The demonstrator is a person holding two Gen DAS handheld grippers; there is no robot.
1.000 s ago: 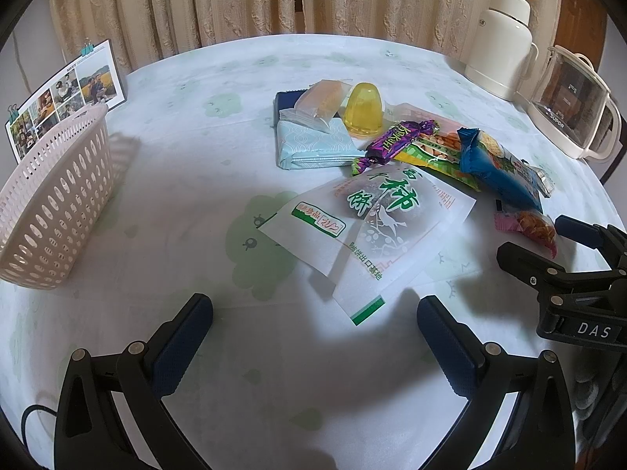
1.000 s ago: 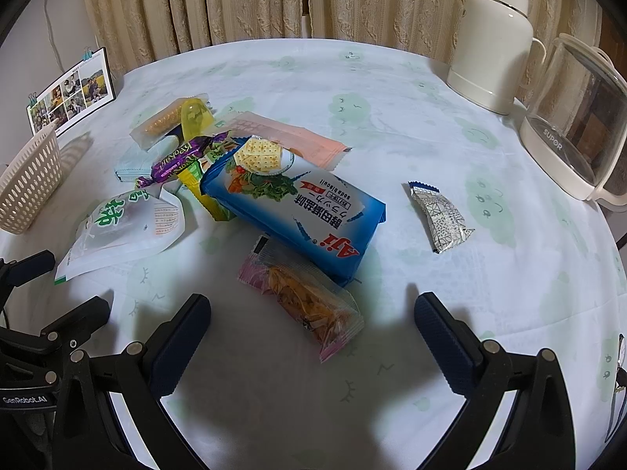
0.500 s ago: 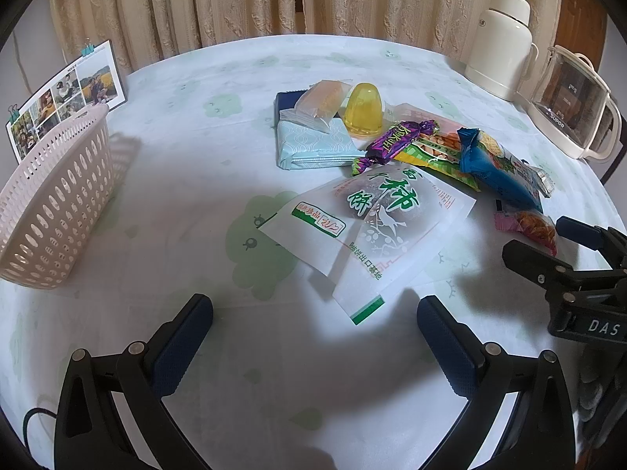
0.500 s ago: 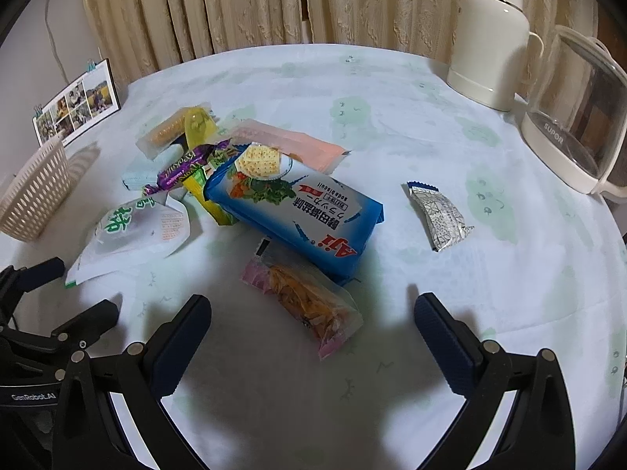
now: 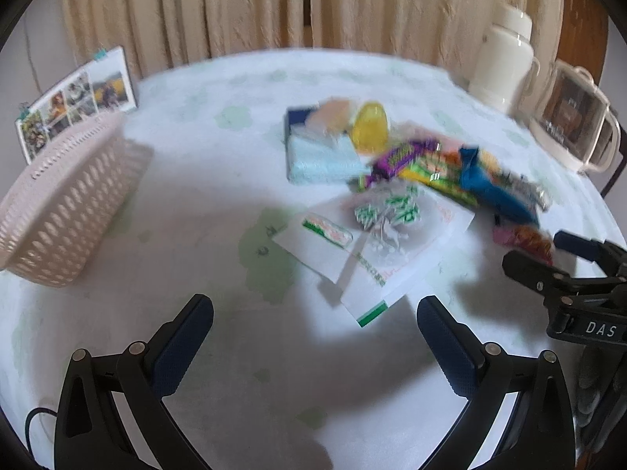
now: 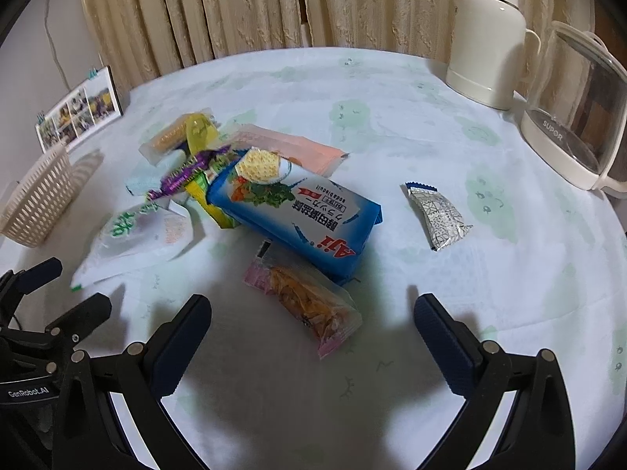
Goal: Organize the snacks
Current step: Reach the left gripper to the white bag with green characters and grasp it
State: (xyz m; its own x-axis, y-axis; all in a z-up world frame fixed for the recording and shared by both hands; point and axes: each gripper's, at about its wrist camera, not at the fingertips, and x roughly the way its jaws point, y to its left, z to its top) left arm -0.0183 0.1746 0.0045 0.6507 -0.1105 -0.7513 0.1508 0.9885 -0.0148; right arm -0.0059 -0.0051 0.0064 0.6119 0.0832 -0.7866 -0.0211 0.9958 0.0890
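- Nothing looks sorted yet: the basket [image 5: 66, 203] stands at the left edge of the worktop [image 5: 203, 180], and no snack shows inside it from either view, though only its outer wall and rim are visible.
- The snacks lie in a loose pile near the middle of the worktop: a white pouch [image 5: 376, 243] with green print, a purple bar [image 6: 184, 174], a blue biscuit pack [image 6: 298, 211], a yellow jelly cup [image 5: 370, 127] and a clear bag of orange crisps [image 6: 309, 305].
- A silver sachet [image 6: 437, 213] lies apart, to the right of the pile.
- The left hand-held gripper [image 5: 313, 337] hovers with its jaws wide and nothing between them, just short of the white pouch.
- The right hand-held gripper [image 6: 309, 340] is also wide and carries nothing, the crisp bag lying between its fingertips.
- By my reading the whole job is left: every packet has yet to go into the basket.
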